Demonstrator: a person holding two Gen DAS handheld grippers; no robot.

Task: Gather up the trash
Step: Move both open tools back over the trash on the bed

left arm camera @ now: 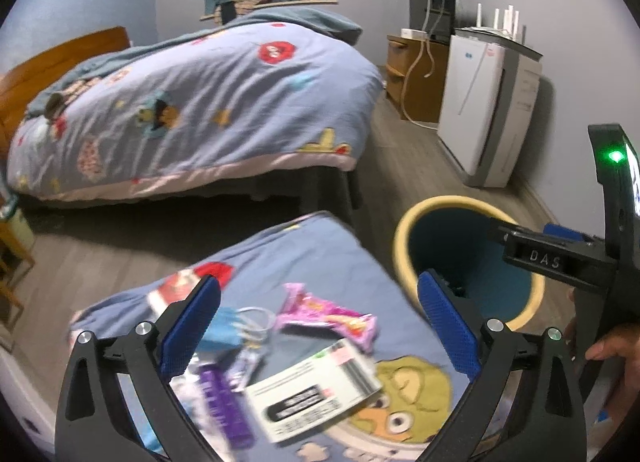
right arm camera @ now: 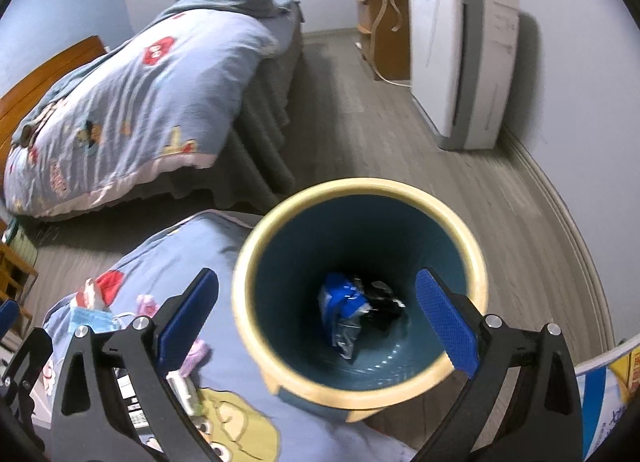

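Trash lies on the near bed's blue cartoon quilt (left arm camera: pixel 320 254): a pink wrapper (left arm camera: pixel 328 316), a white labelled card (left arm camera: pixel 316 390), a purple packet (left arm camera: pixel 224 402) and a blue face mask (left arm camera: pixel 226 328). My left gripper (left arm camera: pixel 318 326) is open and empty just above this pile. A blue bin with a cream rim (right arm camera: pixel 360 205) stands beside the bed; it also shows in the left wrist view (left arm camera: pixel 404 238). A blue wrapper (right arm camera: pixel 342 302) and dark trash lie in its bottom. My right gripper (right arm camera: pixel 316 322) is open and empty over the bin's mouth.
A second bed (left arm camera: pixel 192 101) with the same quilt stands across a strip of wood floor (right arm camera: pixel 360 121). A white air purifier (left arm camera: pixel 488 109) and a wooden cabinet (left arm camera: pixel 416 77) with a monitor stand along the right wall. A wooden stand (left arm camera: pixel 8 262) is at far left.
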